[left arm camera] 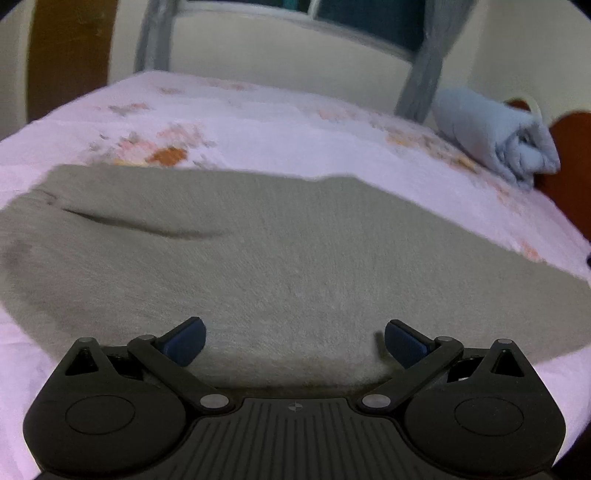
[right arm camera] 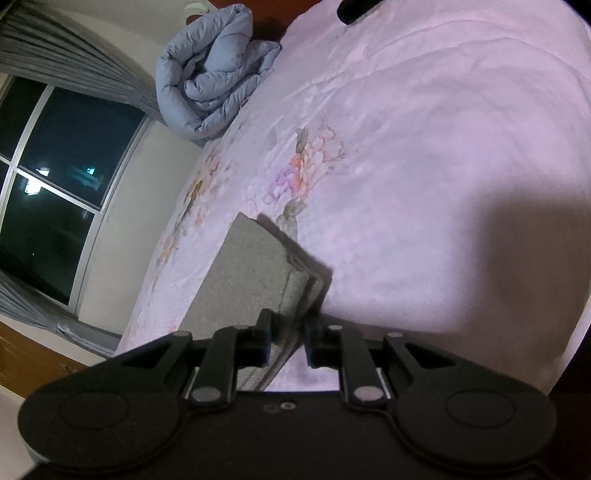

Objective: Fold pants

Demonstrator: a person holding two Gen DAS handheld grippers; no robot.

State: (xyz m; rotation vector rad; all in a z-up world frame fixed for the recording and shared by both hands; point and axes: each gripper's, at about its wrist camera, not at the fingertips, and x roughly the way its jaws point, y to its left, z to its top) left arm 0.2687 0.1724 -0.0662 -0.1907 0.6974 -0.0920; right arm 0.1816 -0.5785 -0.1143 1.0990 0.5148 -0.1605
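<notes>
The grey pants (left arm camera: 280, 258) lie spread flat on the pink floral bed sheet (left arm camera: 258, 122), filling the middle of the left wrist view. My left gripper (left arm camera: 294, 341) is open and empty, just above the near part of the pants. In the right wrist view, my right gripper (right arm camera: 288, 341) is shut on the stacked hem end of the pants (right arm camera: 251, 273) and holds it lifted off the sheet (right arm camera: 424, 184). The view is rolled sideways.
A rolled light blue duvet (left arm camera: 495, 136) lies at the far right of the bed, also in the right wrist view (right arm camera: 214, 70). A window (right arm camera: 55, 177) with grey curtains (left arm camera: 421, 81) is behind the bed. A dark object (right arm camera: 356, 9) lies at the sheet's far edge.
</notes>
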